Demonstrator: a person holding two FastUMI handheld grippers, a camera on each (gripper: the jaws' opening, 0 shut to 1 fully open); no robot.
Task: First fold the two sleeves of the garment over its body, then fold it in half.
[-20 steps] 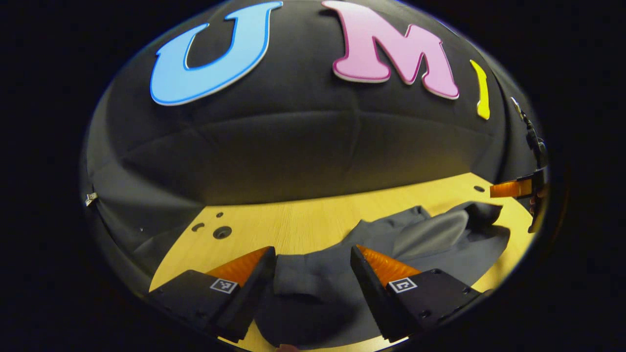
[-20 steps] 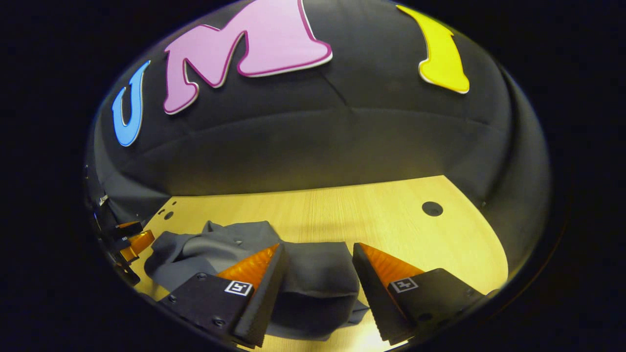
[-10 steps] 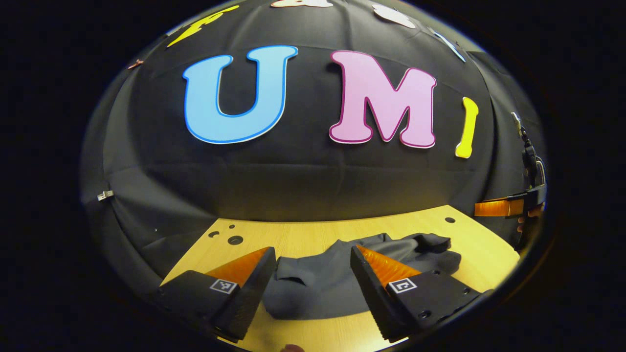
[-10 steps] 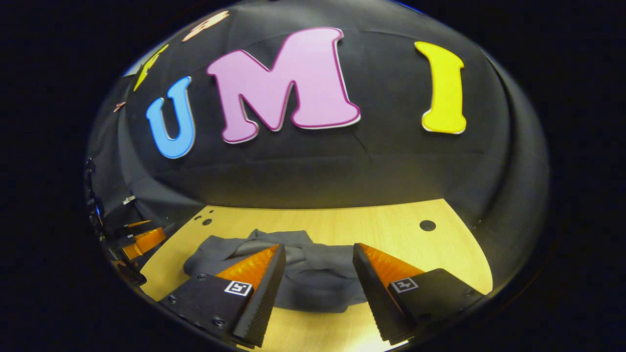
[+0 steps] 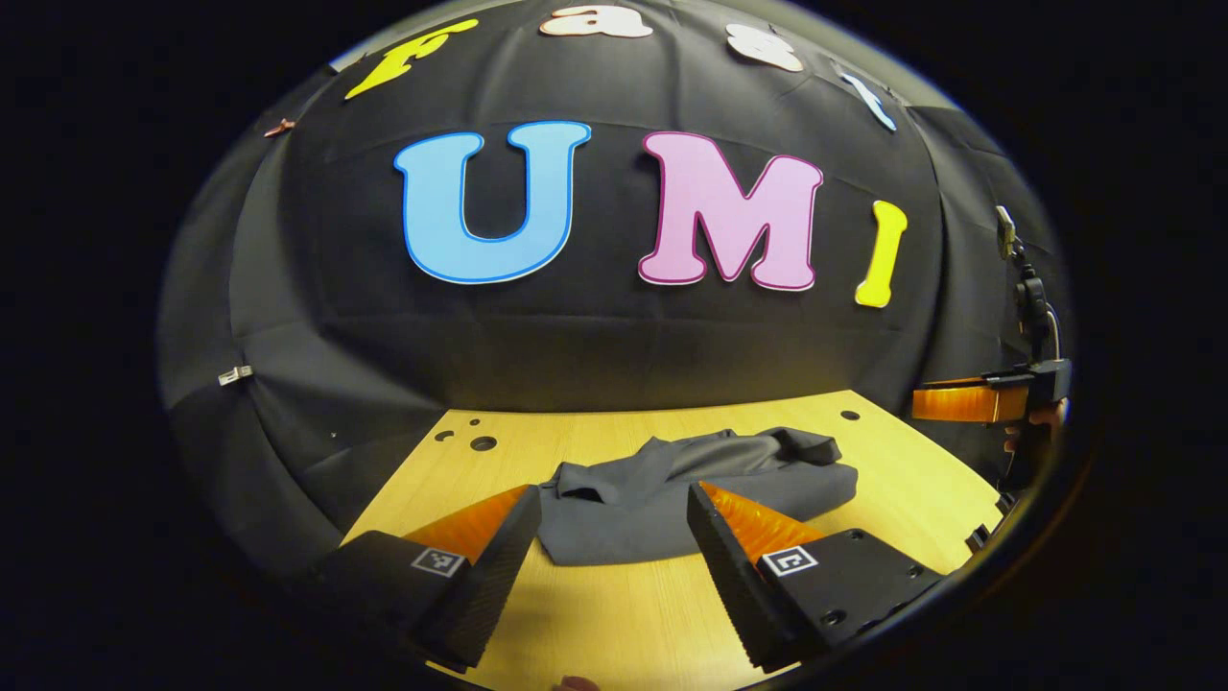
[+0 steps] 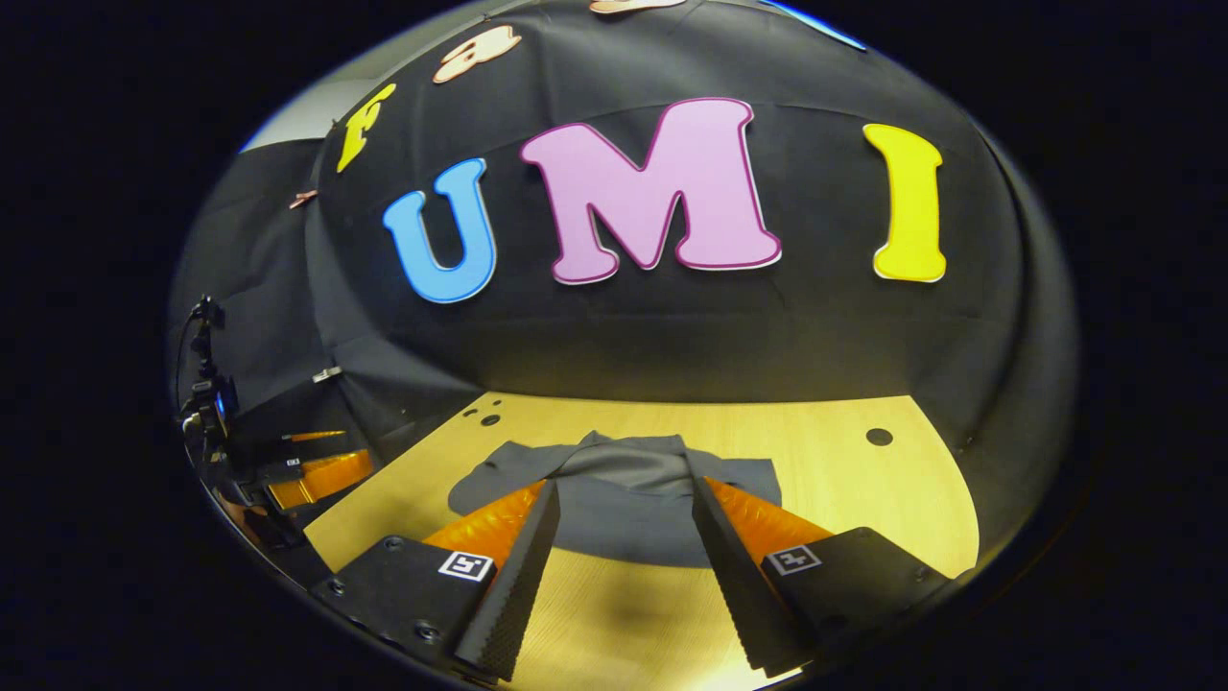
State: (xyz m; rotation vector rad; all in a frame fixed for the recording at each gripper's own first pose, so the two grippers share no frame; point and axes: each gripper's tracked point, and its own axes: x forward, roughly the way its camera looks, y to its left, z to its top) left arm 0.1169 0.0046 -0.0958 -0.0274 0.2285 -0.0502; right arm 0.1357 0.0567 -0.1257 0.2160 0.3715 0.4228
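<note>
Left gripper view: my left claw [image 5: 614, 566] is spread wide and empty above the table [image 5: 633, 624]. The garment [image 5: 691, 494] lies bunched just beyond it, mid-table. My right claw [image 5: 969, 403] shows far right.

Right gripper view: my right claw [image 6: 624, 566] is spread, empty; the garment [image 6: 614, 489] lies just beyond.

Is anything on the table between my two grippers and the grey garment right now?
Nothing visible. Bare wooden table lies between the open left gripper and the folded grey garment, and likewise ahead of the open right gripper.
</note>
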